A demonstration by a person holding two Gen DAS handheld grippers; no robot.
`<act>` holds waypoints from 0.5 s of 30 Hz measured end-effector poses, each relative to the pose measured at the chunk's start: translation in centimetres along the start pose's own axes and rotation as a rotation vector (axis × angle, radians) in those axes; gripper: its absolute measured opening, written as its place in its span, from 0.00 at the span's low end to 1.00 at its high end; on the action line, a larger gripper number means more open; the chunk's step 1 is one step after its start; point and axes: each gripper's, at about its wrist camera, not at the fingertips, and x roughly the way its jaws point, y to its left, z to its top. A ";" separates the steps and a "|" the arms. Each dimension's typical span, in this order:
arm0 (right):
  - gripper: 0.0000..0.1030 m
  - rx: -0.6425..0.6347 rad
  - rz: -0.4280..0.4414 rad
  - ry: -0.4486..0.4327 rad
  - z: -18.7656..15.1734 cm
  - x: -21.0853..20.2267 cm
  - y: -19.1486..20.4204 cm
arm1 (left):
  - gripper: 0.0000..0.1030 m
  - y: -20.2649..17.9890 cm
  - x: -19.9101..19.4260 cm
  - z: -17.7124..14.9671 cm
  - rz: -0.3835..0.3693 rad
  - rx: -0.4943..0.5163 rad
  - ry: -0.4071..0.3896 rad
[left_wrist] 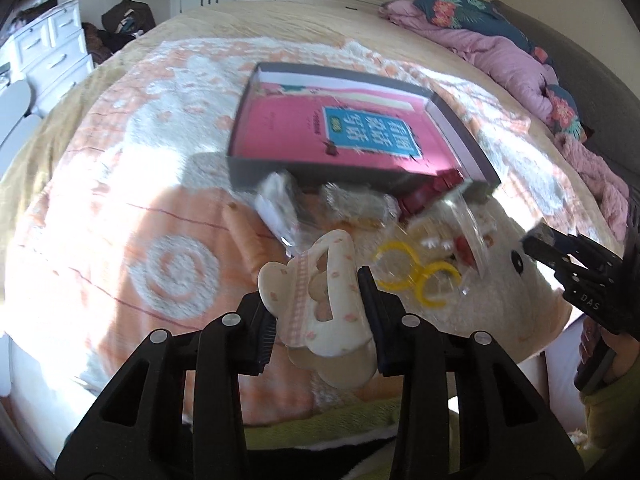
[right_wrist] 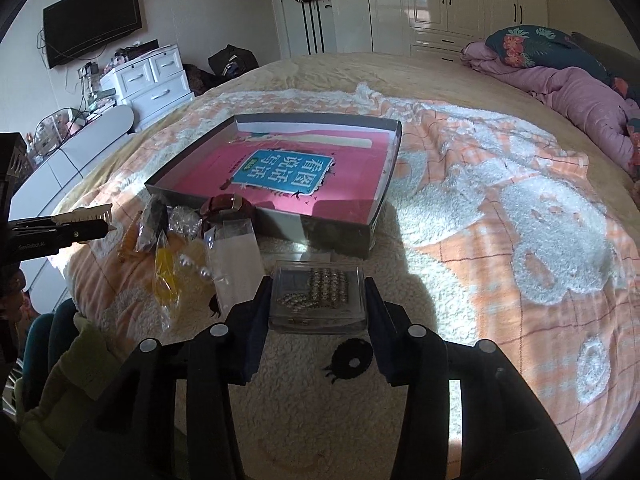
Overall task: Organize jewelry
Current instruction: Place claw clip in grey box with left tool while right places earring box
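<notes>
My left gripper (left_wrist: 318, 300) is shut on a cream hair claw clip (left_wrist: 320, 276) with small pink flowers, held just above the blanket. In the right wrist view that gripper (right_wrist: 106, 218) enters from the left with the clip (right_wrist: 86, 213) in it. My right gripper (right_wrist: 318, 288) is shut on a clear plastic box (right_wrist: 318, 300) of rhinestone pieces. Ahead lies a shallow grey tray (right_wrist: 336, 236) (left_wrist: 256, 170) with a pink book in it. Before the tray sits a pile of jewelry: yellow hoops (left_wrist: 416, 276), a red bracelet (right_wrist: 224, 204) and small plastic bags (right_wrist: 234, 256).
Everything lies on a fluffy orange and white blanket (right_wrist: 520, 220) spread over a bed. A pink quilt (right_wrist: 572, 92) and a floral pillow (right_wrist: 536, 46) are bunched at the far right. White drawers (right_wrist: 156, 80) stand beyond the bed's left side.
</notes>
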 end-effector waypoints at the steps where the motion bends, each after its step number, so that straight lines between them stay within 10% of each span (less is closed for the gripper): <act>1: 0.42 0.001 0.001 -0.001 0.3 0.1 0.0 | 0.28 0.4 -0.1 0.4 0.009 -0.006 -0.008; 15: 0.42 0.036 0.030 -0.009 5.1 3.8 0.1 | 0.28 3.1 1.5 5.8 0.042 -0.044 -0.034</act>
